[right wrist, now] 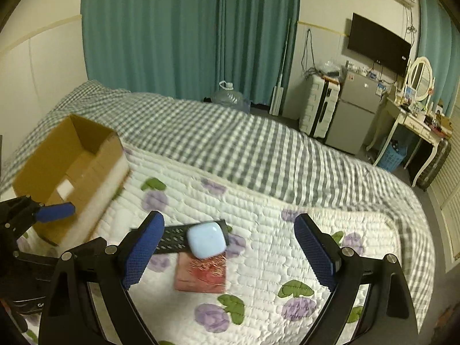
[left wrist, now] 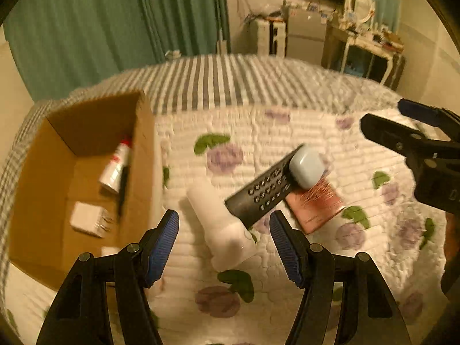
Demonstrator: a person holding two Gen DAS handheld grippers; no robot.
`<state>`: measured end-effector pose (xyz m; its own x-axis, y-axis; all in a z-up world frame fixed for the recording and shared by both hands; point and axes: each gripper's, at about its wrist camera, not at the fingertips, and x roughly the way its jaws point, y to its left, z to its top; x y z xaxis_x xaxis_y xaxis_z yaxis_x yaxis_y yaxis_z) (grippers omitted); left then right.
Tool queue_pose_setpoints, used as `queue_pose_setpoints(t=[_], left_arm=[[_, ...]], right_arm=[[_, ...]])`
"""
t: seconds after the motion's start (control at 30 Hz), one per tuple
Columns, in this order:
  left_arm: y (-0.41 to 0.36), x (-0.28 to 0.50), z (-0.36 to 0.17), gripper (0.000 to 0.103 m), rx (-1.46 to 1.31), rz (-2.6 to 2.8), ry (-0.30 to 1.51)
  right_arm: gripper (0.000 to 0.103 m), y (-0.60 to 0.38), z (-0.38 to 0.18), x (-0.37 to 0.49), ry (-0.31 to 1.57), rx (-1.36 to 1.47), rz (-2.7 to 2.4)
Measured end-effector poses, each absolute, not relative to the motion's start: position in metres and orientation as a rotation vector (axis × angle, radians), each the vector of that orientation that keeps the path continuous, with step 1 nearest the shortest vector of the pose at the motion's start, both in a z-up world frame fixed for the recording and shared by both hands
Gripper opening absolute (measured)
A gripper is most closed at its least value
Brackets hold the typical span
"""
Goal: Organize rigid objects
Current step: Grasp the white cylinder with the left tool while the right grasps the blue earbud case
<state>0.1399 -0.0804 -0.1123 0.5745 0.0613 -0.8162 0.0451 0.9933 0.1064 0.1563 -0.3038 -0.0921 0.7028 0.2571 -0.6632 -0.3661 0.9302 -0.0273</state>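
Cardboard box (left wrist: 83,178) sits at far left in your left wrist view, already holding a tube (left wrist: 116,168) and a white charger (left wrist: 87,220), so it reads as the collecting spot; your left gripper (left wrist: 224,231) hangs wide open and empty over the white bottle (left wrist: 220,224). From the right wrist, your right gripper (right wrist: 230,247) is spread wide, empty, above the pale blue case (right wrist: 206,239) resting on the remote (right wrist: 175,238) and pink box (right wrist: 201,276).

No legible text. The tube (left wrist: 115,167) in the box (left wrist: 34,178) carries a red mark; the print is too blurred to read.
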Motion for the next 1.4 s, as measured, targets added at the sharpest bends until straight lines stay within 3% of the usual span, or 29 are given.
queue_pose_setpoints(t=[0.3, 0.6, 0.9, 1.1, 1.4], left_arm=[[-0.096, 0.150, -0.153, 0.068, 0.125, 0.068, 0.969], [-0.077, 0.153, -0.173, 0.068, 0.083, 0.116, 1.016], [-0.070, 0.150, -0.185, 0.066, 0.055, 0.097, 1.046], [-0.070, 0.148, -0.180, 0.051, 0.040, 0.078, 1.045], [-0.080, 0.130, -0.173, 0.051, 0.058, 0.061, 1.023]], right_arm=[[0.092, -0.293, -0.158, 0.186, 0.843, -0.249, 0.436], [0.085, -0.285, -0.181, 0.204, 0.889, -0.253, 0.491], [0.072, -0.269, -0.193, 0.210, 0.915, -0.275, 0.513], [0.049, -0.265, -0.194, 0.206, 0.928, -0.283, 0.552], [0.048, -0.269, -0.192, 0.191, 0.930, -0.307, 0.516]])
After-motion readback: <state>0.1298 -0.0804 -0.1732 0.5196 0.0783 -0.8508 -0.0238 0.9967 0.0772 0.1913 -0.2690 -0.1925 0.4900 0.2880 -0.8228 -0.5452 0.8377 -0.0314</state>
